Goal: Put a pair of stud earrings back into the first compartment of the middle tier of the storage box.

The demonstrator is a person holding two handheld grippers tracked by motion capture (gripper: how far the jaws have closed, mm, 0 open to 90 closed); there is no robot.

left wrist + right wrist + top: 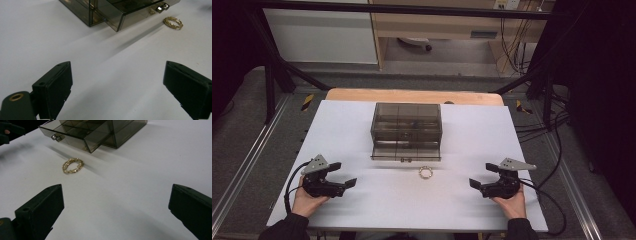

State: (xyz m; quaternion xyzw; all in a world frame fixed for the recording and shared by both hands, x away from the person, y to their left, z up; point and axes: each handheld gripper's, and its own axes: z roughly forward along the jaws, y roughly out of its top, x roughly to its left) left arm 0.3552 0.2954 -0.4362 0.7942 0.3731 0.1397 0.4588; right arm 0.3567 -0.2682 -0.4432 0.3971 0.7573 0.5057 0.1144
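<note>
While both hands rest low on the white bench (362,210), left tool (343,174) wide open and holding nothing, right tool (482,175) wide open too, gold bracelet (426,172) lying between them, near the box's open drawer (406,151).

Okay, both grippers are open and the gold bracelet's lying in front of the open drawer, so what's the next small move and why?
Probably bring the right gripper toward the gold bracelet and straddle it with its open jaws. The bracelet lies loose on the white table, nearer that side, and the bottom drawer of the smoked box already stands pulled out to receive it.
</note>
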